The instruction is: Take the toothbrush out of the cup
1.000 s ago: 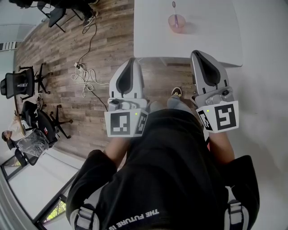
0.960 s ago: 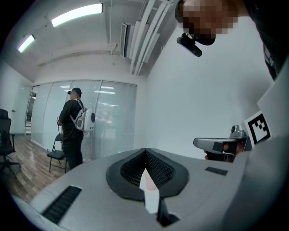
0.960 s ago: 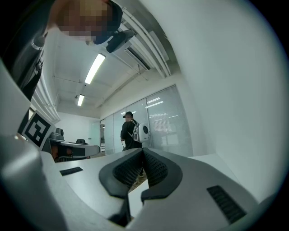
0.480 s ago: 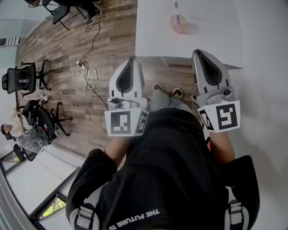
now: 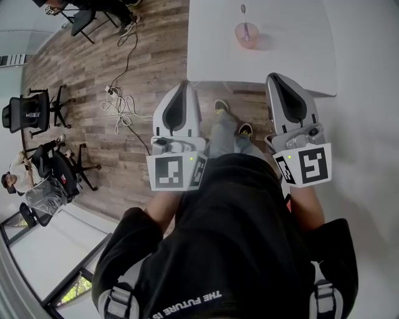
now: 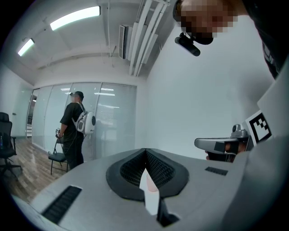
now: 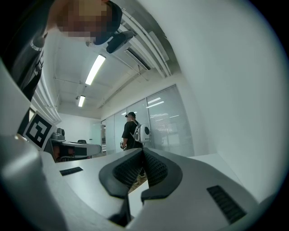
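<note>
A translucent pink cup (image 5: 247, 33) stands on the white table (image 5: 293, 43) at the top of the head view. A thin toothbrush (image 5: 243, 14) stands upright in it, its head above the rim. Both grippers are held close to my body, short of the table's near edge. The left gripper (image 5: 184, 85) is over the wood floor, well left of and nearer than the cup, and its jaws are shut on nothing. The right gripper (image 5: 277, 77) points at the table edge to the right of the cup, shut and empty. The two gripper views show shut jaws, the left gripper (image 6: 145, 151) and the right gripper (image 7: 143, 151), and no cup.
Left of the table the wood floor (image 5: 93, 75) carries a power strip with cables (image 5: 118, 103) and several office chairs (image 5: 28, 112). A seated person (image 5: 12, 180) is at the far left. A standing person with a white backpack (image 6: 76, 131) shows in both gripper views.
My feet have stepped toward the table and show under its near edge. Both grippers have sunk slightly in the view and stay shut. The cup and the toothbrush have not moved.
</note>
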`<state>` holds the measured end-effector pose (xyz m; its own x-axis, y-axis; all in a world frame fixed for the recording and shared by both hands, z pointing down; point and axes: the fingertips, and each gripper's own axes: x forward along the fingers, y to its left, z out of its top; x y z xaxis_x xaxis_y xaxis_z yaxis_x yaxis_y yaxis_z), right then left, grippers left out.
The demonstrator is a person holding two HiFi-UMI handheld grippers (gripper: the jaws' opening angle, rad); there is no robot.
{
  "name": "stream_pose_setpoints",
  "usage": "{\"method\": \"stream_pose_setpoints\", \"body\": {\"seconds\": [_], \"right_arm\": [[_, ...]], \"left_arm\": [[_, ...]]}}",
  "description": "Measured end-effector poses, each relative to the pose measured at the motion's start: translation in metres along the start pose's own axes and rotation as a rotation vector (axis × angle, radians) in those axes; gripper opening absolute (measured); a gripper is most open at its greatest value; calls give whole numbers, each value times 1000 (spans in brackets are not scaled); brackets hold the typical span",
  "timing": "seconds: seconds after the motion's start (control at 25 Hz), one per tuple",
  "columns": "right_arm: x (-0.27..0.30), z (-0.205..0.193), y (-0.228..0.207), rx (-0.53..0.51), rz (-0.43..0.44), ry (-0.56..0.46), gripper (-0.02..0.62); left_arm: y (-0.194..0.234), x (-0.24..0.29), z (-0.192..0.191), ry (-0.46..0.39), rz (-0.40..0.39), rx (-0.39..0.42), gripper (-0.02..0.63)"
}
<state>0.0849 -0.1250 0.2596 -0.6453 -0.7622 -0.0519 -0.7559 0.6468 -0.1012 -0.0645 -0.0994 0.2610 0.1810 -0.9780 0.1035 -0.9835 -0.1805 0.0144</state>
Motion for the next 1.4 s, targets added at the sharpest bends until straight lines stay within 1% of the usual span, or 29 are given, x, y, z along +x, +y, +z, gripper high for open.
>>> {"method": "stream_pose_setpoints", "body": {"seconds": [0.4,0.84,1.16,1.4], "right_arm": [[17,-4,-7,0,-23,20,20],[50,-14,-16,-16,-65,65,20],[88,-22,-34,-32,-111,100,20],[121,-15,-47,-54,-139,120,20]], "left_arm": [[9,18,1,10,-19,-5,17],[32,53,-6,22,-60,-41,17],[64,93,-12,40,-79,-64,17],[90,125,-6,40,-101,-83,17]]}}
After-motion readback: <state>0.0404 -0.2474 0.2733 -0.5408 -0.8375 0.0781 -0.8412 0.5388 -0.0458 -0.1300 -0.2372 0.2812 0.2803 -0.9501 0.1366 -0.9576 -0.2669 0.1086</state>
